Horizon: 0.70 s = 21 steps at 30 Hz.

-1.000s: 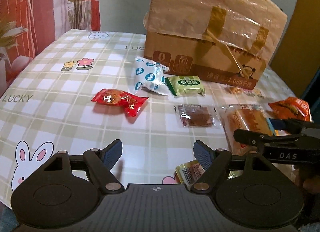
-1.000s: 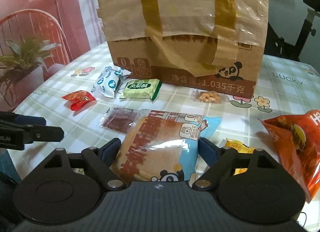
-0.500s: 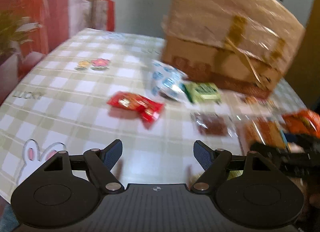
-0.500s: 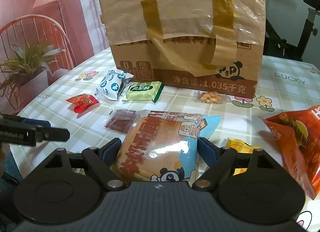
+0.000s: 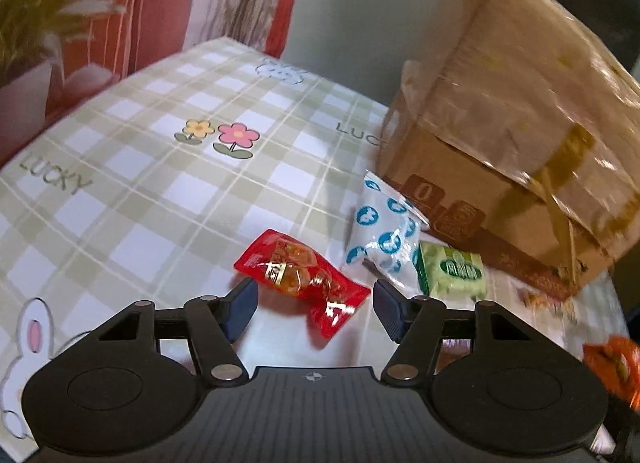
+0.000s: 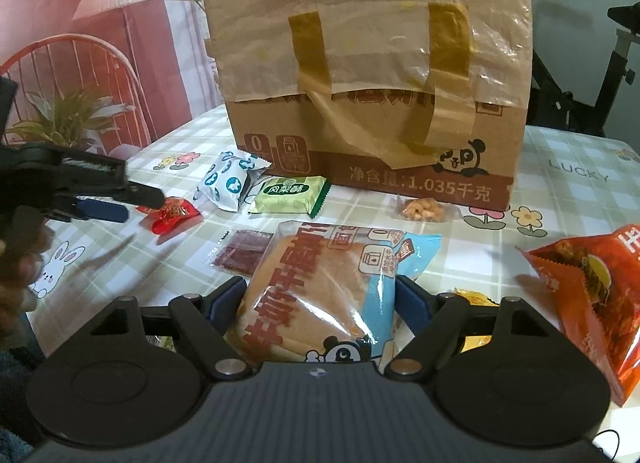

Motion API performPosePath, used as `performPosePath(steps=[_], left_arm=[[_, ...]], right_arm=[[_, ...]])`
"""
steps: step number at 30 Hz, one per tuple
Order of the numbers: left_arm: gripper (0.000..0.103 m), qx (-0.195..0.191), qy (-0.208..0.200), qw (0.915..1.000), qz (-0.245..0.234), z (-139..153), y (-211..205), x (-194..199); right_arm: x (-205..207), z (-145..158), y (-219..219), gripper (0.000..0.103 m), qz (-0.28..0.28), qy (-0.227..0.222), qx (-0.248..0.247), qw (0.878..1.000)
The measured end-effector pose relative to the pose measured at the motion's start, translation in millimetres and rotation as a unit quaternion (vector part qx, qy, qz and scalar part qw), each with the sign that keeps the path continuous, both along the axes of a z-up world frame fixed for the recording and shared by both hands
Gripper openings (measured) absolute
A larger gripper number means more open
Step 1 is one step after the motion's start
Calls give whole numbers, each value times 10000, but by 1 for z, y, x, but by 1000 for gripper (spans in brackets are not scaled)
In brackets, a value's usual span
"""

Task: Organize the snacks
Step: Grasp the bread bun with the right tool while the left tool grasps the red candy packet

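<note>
A red candy packet lies on the checked tablecloth. My left gripper stands over its near end; the jaws are closing, the packet's tail lies between them, and the pads stay clear of it. The right wrist view shows that gripper side-on over the red packet. My right gripper is closing on a large bread packet that rests on the table, both pads against its wrapper.
A taped cardboard box stands at the back. In front of it lie a white-and-blue packet, a green pastry packet, a nut packet and a jerky packet. An orange chip bag sits right, a yellow packet beside it.
My left gripper has swung left and rolled until the red packet sits between its jaws, which have narrowed. My right gripper has stayed put and closed slightly on the bread packet.
</note>
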State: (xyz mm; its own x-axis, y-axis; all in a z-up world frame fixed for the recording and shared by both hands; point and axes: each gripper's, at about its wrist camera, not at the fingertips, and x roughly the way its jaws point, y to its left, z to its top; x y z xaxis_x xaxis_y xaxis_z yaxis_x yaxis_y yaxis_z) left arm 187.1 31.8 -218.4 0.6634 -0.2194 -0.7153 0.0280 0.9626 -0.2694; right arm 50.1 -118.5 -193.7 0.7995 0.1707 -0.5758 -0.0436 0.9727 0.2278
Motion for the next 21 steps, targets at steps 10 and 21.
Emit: performPosePath(steps=[10,21], left_arm=[[64,400,-105,9990,175,-15,-13,14],[20,658,-398,9965,-333,-6,-17,-11]], right_arm=[[3,-4,-1,81,40,-1,63,10000],[2,-3,-1,81,40,-5,95,9999]])
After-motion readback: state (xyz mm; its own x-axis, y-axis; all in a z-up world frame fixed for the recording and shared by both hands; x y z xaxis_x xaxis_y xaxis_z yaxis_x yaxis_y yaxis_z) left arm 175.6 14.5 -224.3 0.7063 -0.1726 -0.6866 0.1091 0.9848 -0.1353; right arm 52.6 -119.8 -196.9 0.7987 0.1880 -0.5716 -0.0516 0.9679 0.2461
